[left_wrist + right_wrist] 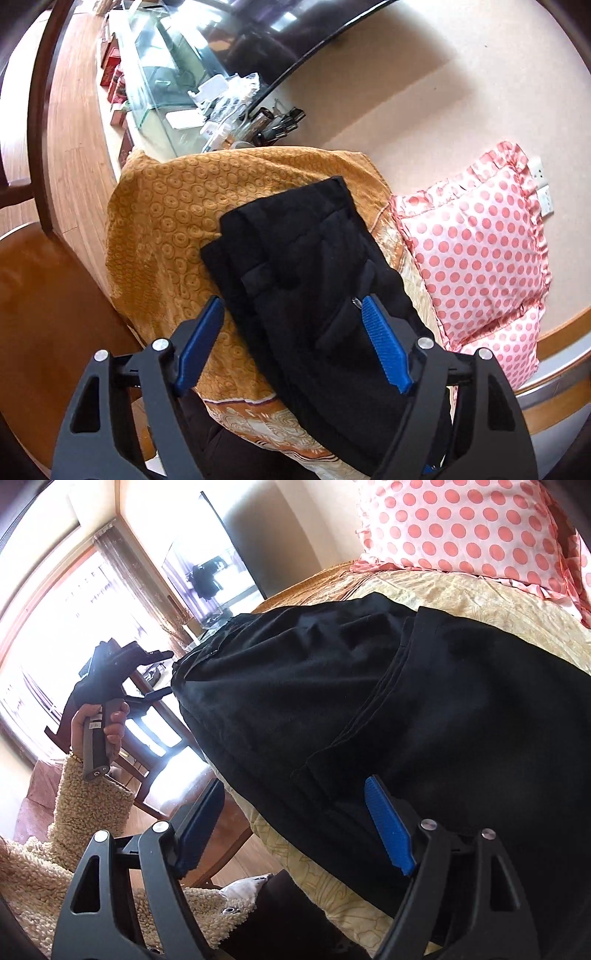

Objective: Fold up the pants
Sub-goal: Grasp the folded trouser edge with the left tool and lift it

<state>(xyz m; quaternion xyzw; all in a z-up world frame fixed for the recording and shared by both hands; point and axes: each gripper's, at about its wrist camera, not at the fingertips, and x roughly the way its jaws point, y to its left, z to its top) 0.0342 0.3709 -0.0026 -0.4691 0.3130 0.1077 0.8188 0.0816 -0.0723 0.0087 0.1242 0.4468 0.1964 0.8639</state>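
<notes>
We've got the pants [314, 280] lying folded on the bed [159, 229], pillow [476, 243] just beside them. Left gripper [291, 325] and right gripper [295, 805] both hang wide open over them (gripping nothing).

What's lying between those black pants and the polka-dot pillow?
Only bare bedspread: a pale patterned strip separates the black pants from the polka-dot pillow. Both wrist views show it.
</notes>
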